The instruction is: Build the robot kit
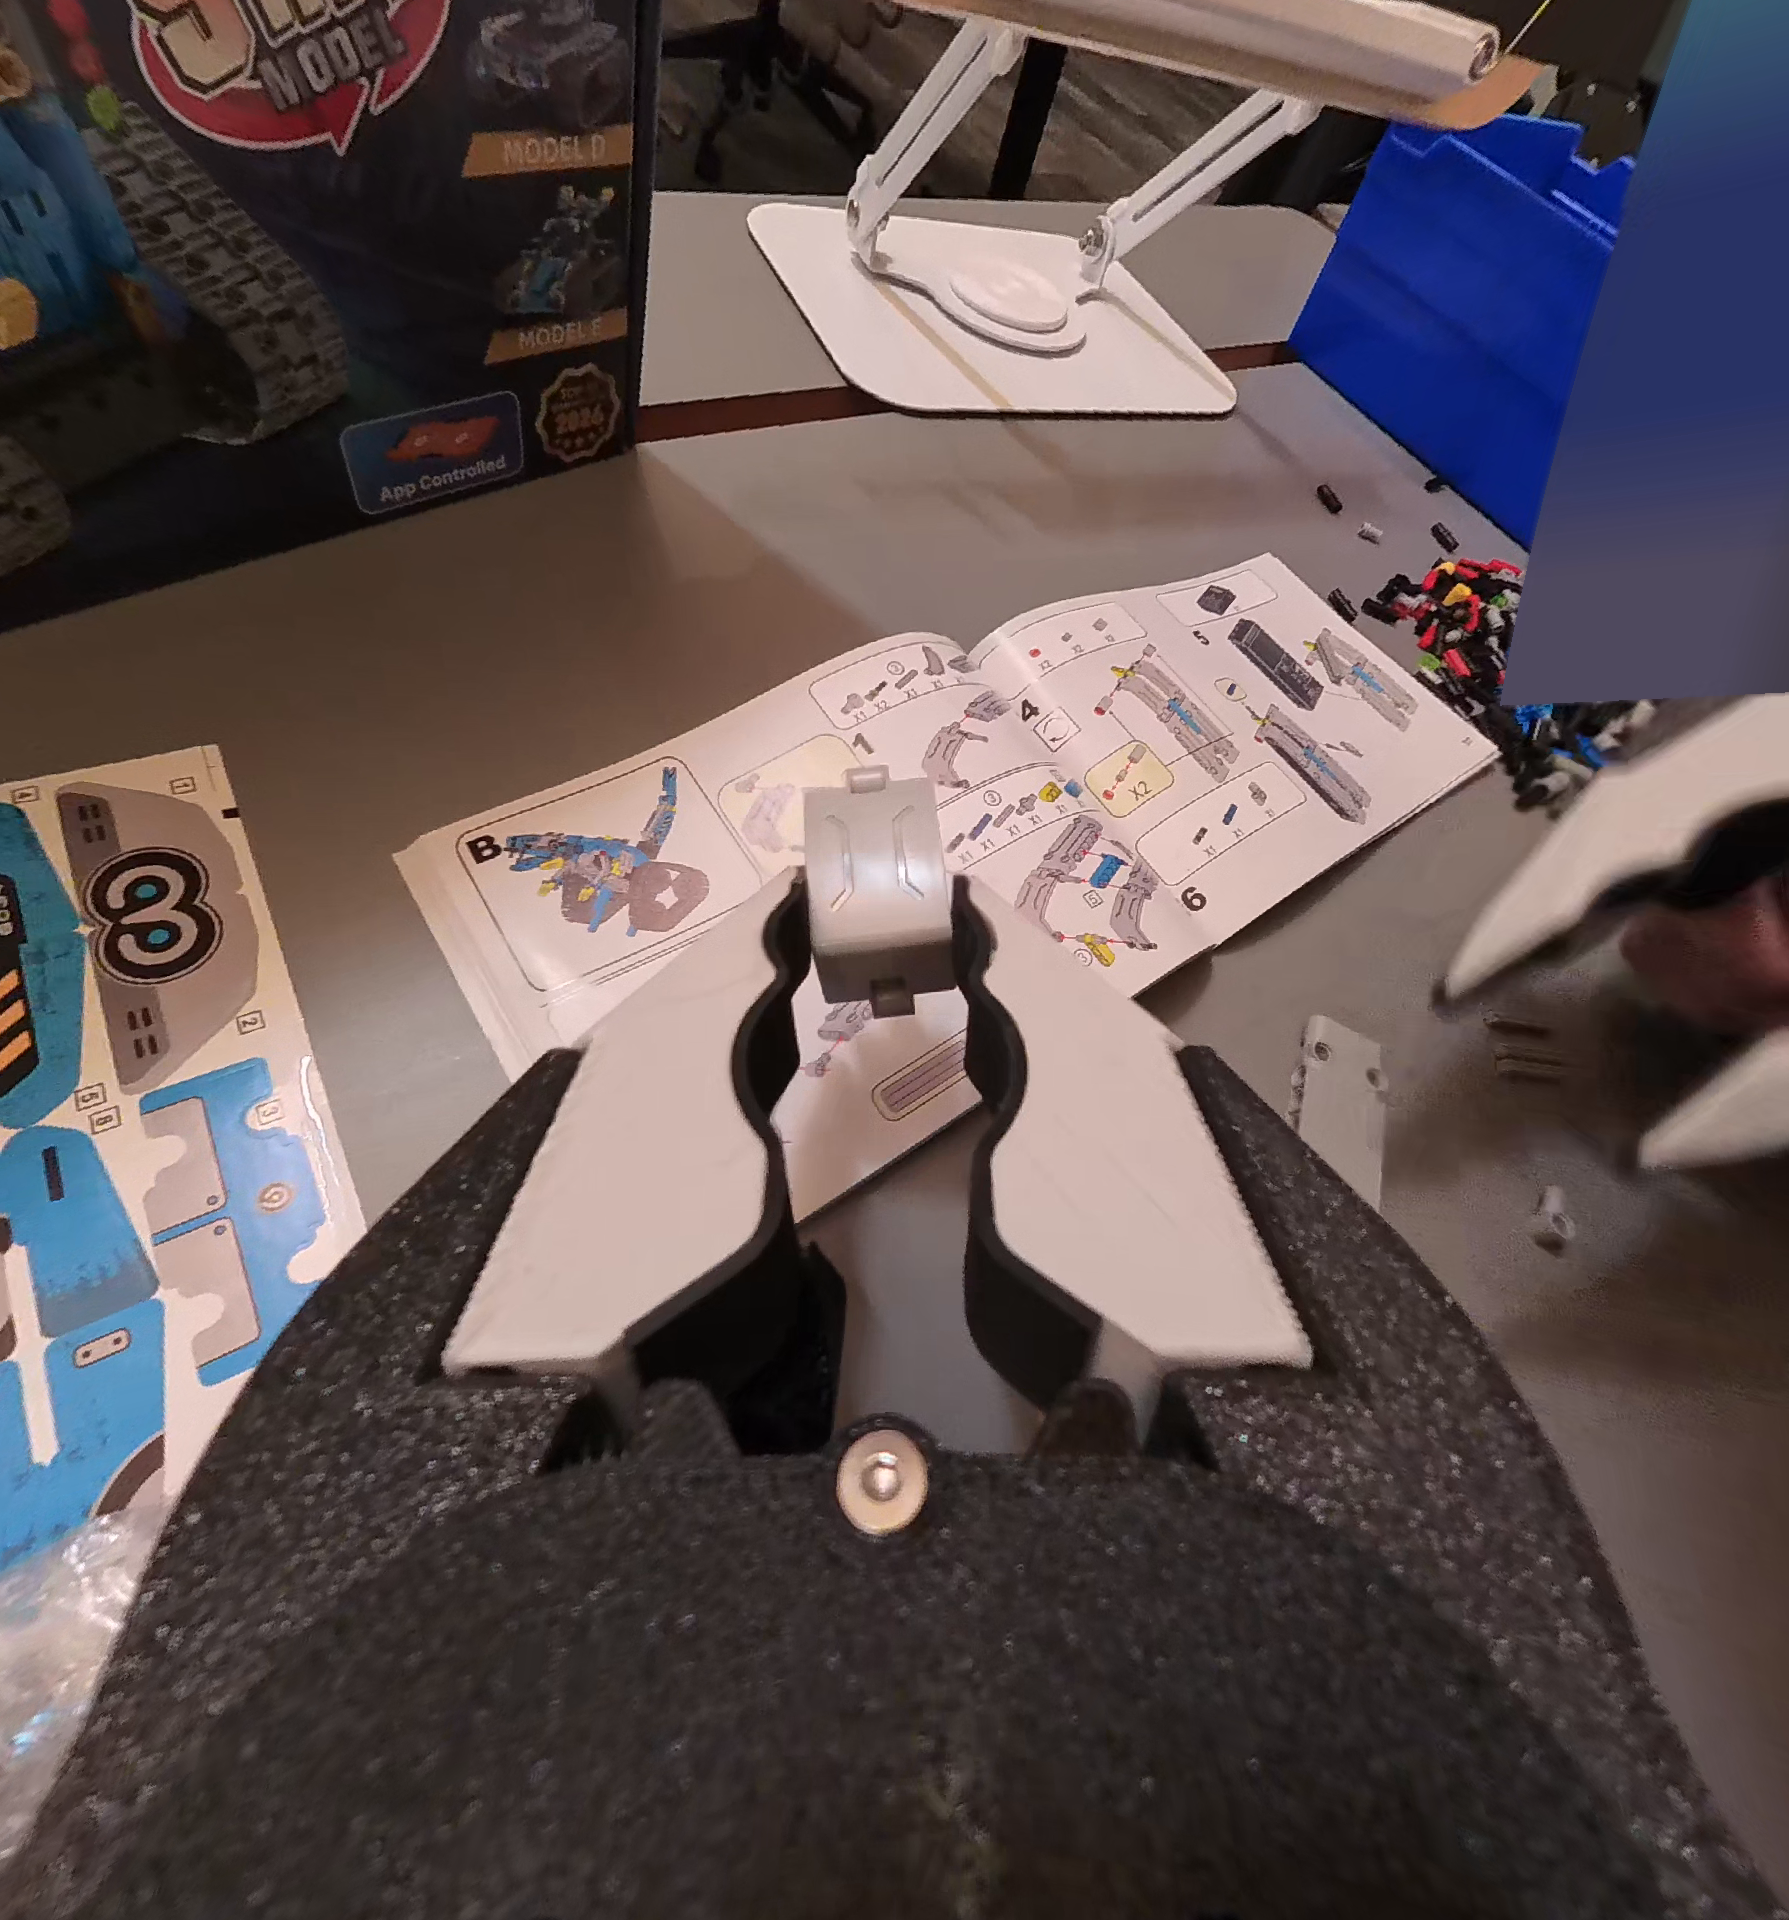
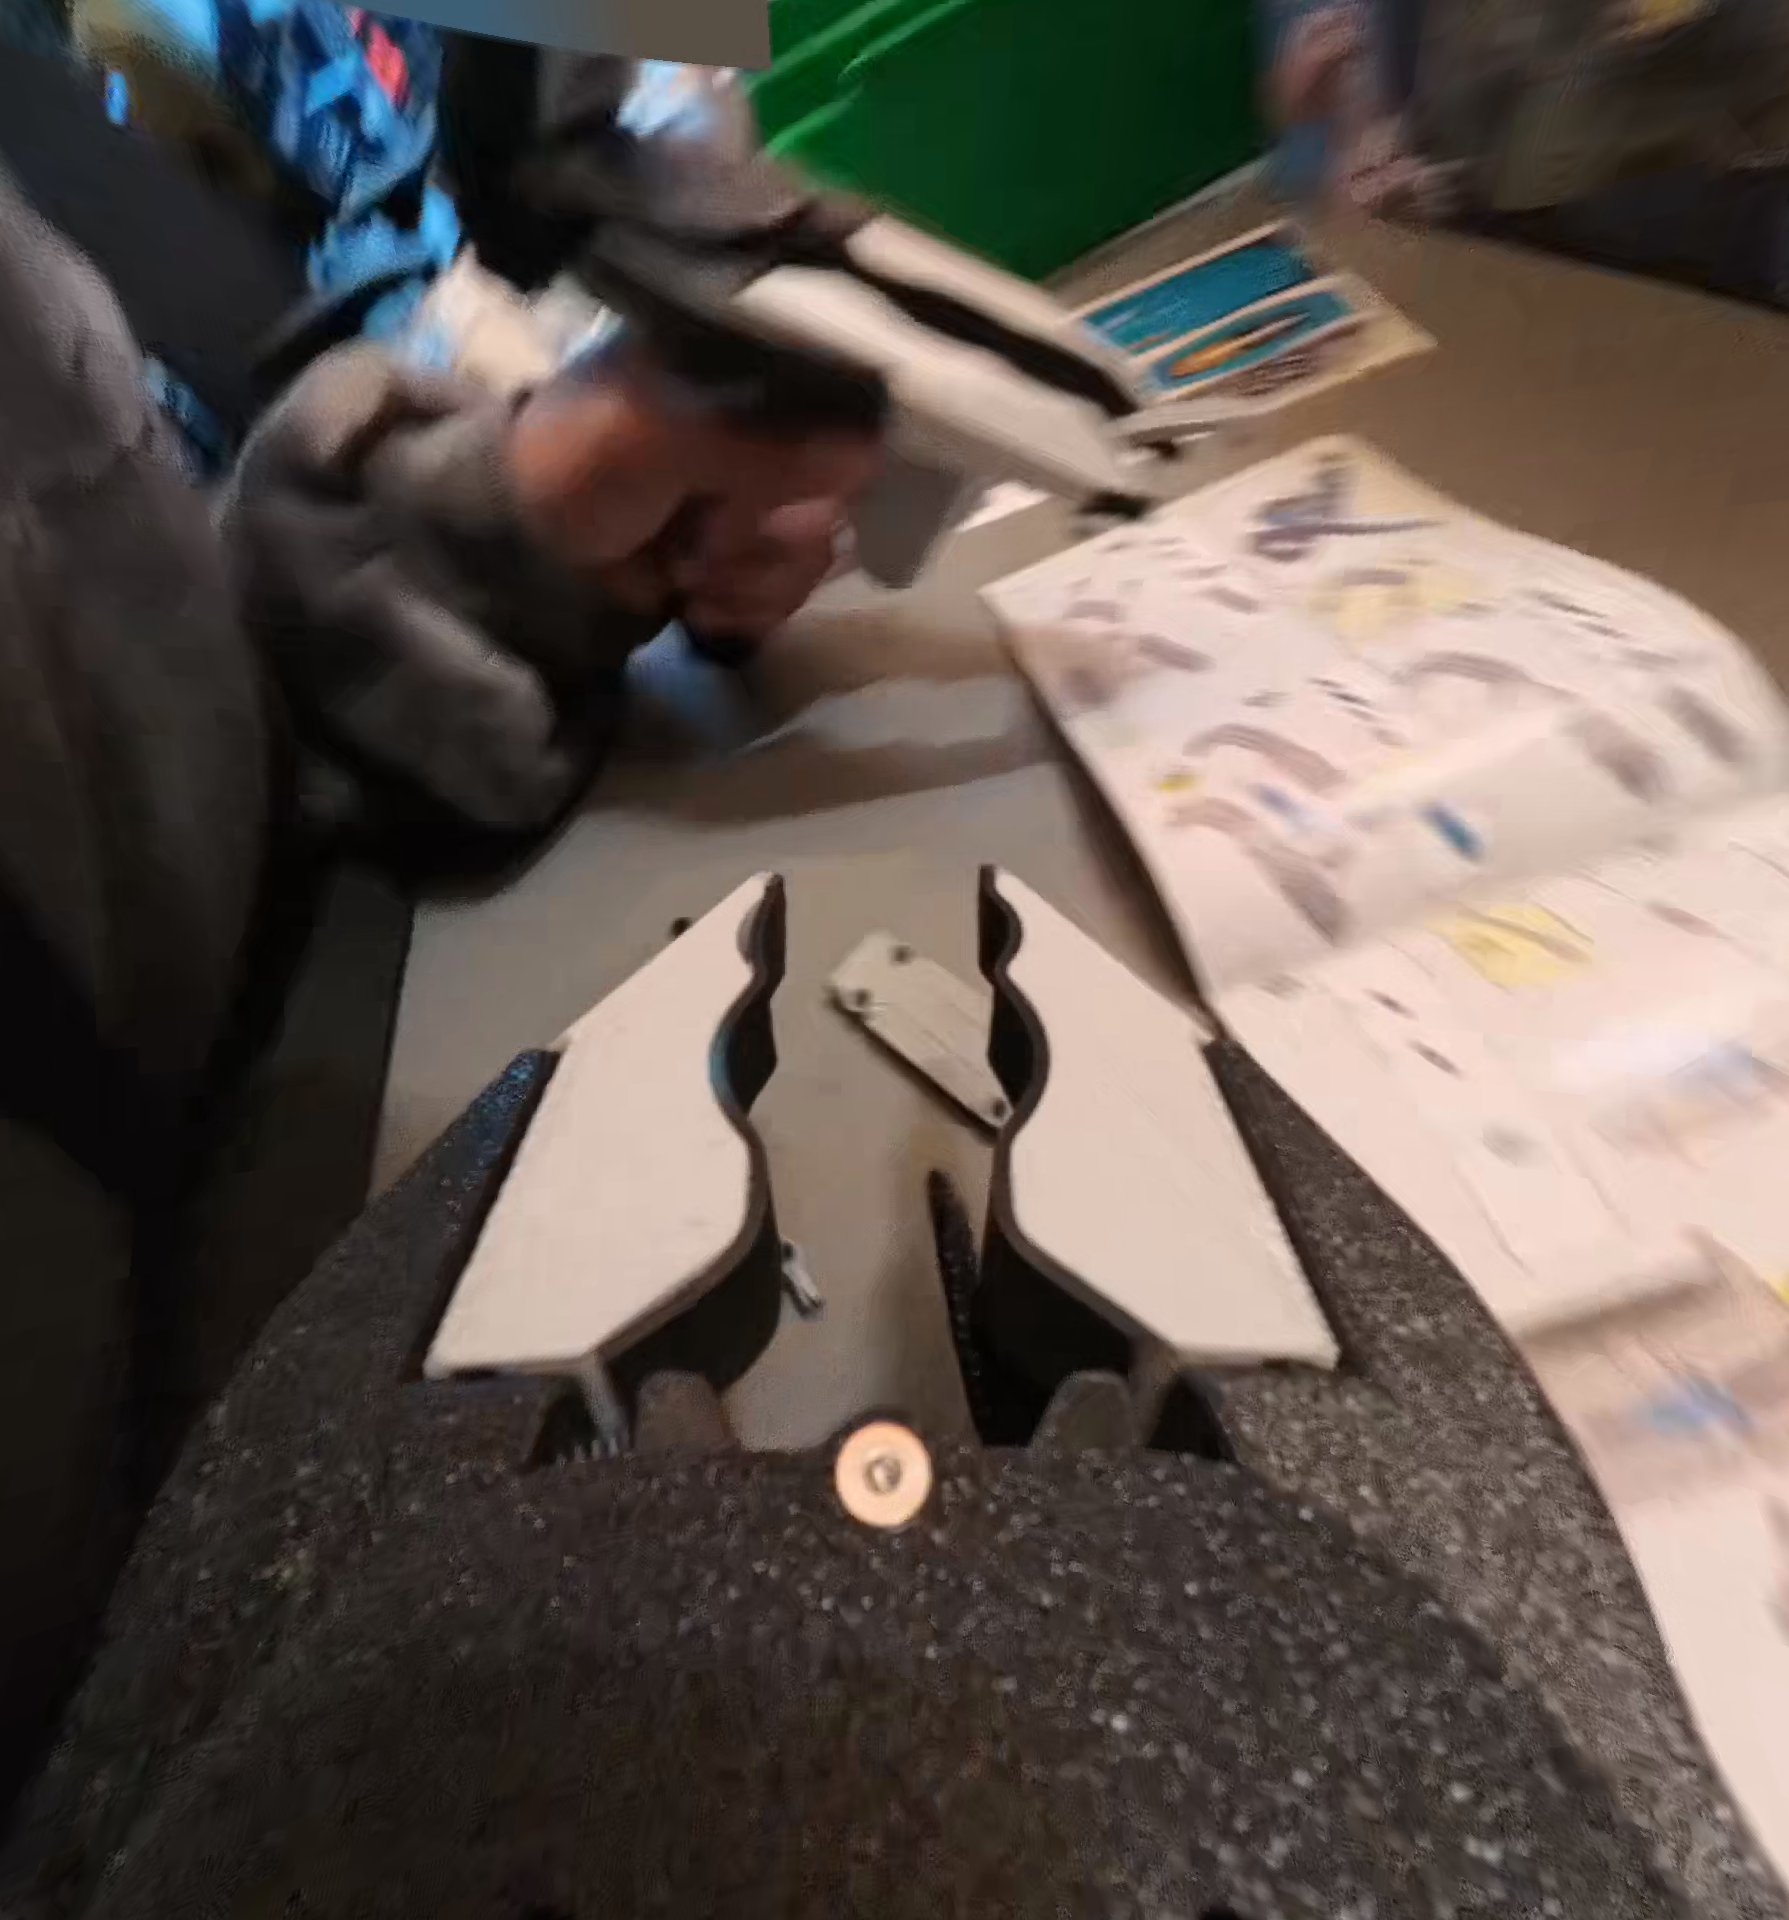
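My left gripper (image 1: 877,902) is shut on a curved grey plastic panel piece (image 1: 874,883) and holds it above the open instruction booklet (image 1: 973,790). My right gripper (image 2: 882,896) is open and empty, low over the grey table, with a flat light-grey panel piece (image 2: 916,1023) lying on the table between its fingers. The right gripper also shows at the right edge of the left wrist view (image 1: 1555,1070), next to that flat piece (image 1: 1342,1091). The left gripper also shows blurred in the right wrist view (image 2: 1118,468). The right wrist view is motion-blurred.
A sticker sheet (image 1: 69,1091) lies at left. The toy's box (image 1: 277,260) stands at the back left, a white laptop stand (image 1: 994,301) behind, a blue bin (image 1: 1441,291) and a heap of small coloured parts (image 1: 1451,623) at right. A person's sleeve (image 2: 142,623) and a green bin (image 2: 1004,135) show in the right wrist view.
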{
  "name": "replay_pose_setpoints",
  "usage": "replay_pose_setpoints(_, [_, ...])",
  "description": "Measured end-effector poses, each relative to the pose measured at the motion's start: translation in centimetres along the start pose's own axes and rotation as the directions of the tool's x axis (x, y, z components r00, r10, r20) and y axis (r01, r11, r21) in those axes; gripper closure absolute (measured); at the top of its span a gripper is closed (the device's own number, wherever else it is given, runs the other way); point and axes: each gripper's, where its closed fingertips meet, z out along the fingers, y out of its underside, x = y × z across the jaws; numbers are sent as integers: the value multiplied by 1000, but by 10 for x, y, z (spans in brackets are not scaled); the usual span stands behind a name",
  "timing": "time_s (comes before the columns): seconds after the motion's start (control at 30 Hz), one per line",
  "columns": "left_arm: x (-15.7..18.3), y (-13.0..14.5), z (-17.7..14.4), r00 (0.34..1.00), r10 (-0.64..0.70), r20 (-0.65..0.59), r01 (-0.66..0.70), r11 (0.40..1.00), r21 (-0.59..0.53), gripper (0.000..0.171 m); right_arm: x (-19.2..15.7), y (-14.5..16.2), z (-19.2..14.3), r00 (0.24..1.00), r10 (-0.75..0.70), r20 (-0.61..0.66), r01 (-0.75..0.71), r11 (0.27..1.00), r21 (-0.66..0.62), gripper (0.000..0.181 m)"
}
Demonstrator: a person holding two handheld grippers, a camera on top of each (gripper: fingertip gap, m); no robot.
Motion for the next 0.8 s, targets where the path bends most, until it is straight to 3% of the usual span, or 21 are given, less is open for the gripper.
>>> replay_pose_setpoints(0.13, [3,-3,-1,1000,-1,-13,1,1000,14,146,-53,22,53,975,-168,147,196,958,-207,147])
replay_pose_setpoints(0.37, [9,-4,-1,999,-8,-40,9,1000,20,146,-62,44,78,951,-269,150,305,887,-346,159])
replay_pose_setpoints(0.47, [13,-3,0,999,3,-50,-2,1000,17,146,-54,53,80,950,-290,115,311,860,-405,161])
replay_pose_setpoints(0.7, [17,-6,-1,995,-33,-89,36,999,29,146,-61,64,63,940,-304,157,342,845,-412,163])
replay_pose_setpoints(0.8, [18,-6,-1,996,-30,-89,33,999,31,145,-55,57,50,955,-287,76,293,864,-409,157])
